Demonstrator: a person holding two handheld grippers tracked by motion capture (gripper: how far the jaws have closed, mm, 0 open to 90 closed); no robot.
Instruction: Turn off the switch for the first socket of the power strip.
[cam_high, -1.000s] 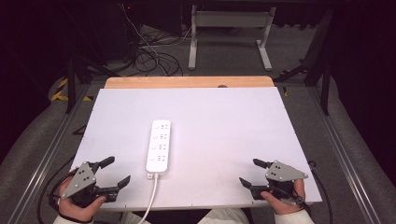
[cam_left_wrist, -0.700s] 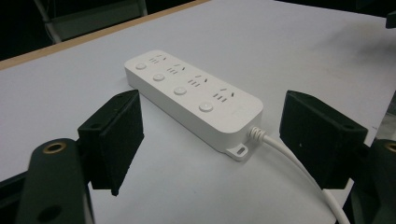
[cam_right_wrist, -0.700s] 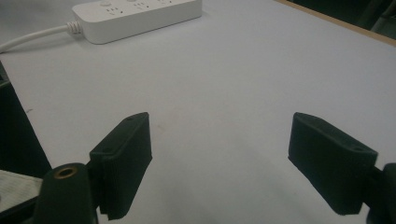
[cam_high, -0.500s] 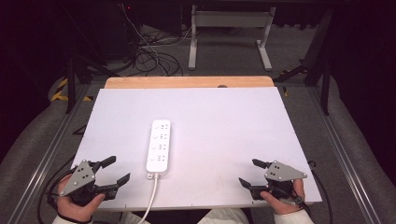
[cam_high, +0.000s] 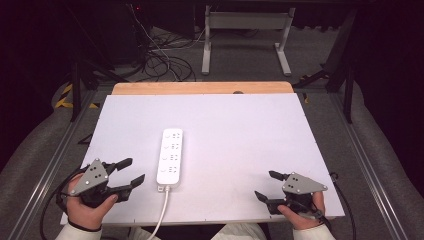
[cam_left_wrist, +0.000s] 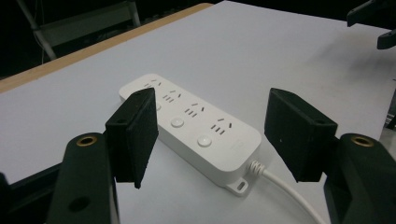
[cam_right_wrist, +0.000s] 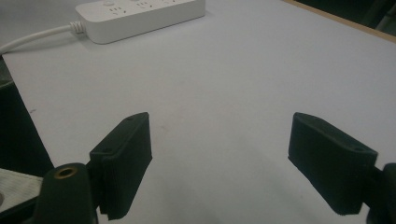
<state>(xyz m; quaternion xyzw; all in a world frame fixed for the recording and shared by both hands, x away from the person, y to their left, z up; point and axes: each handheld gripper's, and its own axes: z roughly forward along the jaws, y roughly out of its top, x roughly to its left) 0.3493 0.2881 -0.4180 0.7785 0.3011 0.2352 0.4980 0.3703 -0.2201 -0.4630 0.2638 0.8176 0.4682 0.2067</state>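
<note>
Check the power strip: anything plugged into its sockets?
Empty. The power strip lies flat on the white table, sockets up, every outlet bare; its own white cord runs off the near edge.

Black tongs (cam_high: 129, 173) with brass screws, grey three-cornered plates, black cables; white sleeves (cam_high: 80, 233).

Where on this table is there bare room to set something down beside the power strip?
Free: the broad white table right of the power strip, up to the right gripper; the far strip before the wooden edge; the patch left of it. Crowded: the near left corner, with the left gripper and white cable.
</note>
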